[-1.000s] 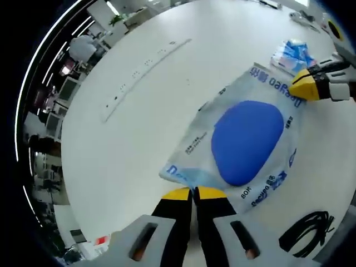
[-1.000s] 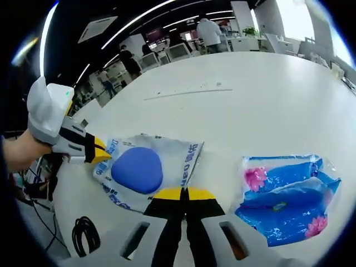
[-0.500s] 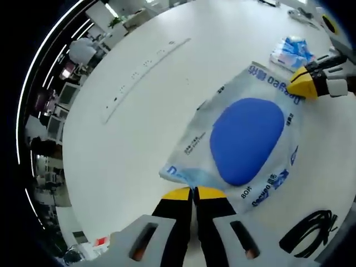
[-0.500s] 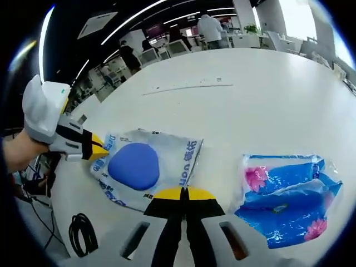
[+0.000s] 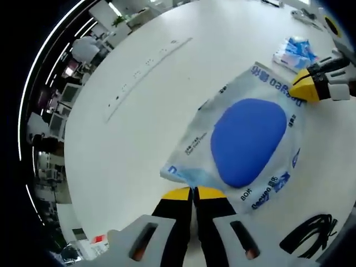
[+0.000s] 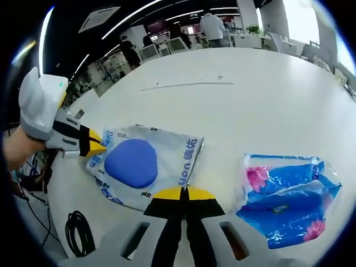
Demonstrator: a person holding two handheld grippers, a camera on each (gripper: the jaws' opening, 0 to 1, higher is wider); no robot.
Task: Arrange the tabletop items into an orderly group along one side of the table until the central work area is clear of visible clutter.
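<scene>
Left gripper view: left hand-held gripper [image 5: 193, 192] pressed together on the near edge of a clear pouch with a blue oval patch [image 5: 245, 142], lying flat on the white surface [image 5: 139, 128]. Right hand-held gripper [image 5: 303, 88] reaching in from the right of the view, yellow tips pinched on the pouch's opposite edge. Beyond it, a blue flowered plastic pack [image 5: 295, 53], close to but apart from the pouch. Black coiled cable [image 5: 311, 233] near the surface edge, low right in the view. Right gripper view: right hand-held gripper [image 6: 183, 193] closed on the pouch [image 6: 144, 167] edge; left hand-held gripper [image 6: 92, 146], held in a hand [image 6: 19, 153], clamped on the far side. Flowered pack [image 6: 286, 197] just beside the pouch. Cable [image 6: 78, 231] near the surface [image 6: 233, 111] edge.
</scene>
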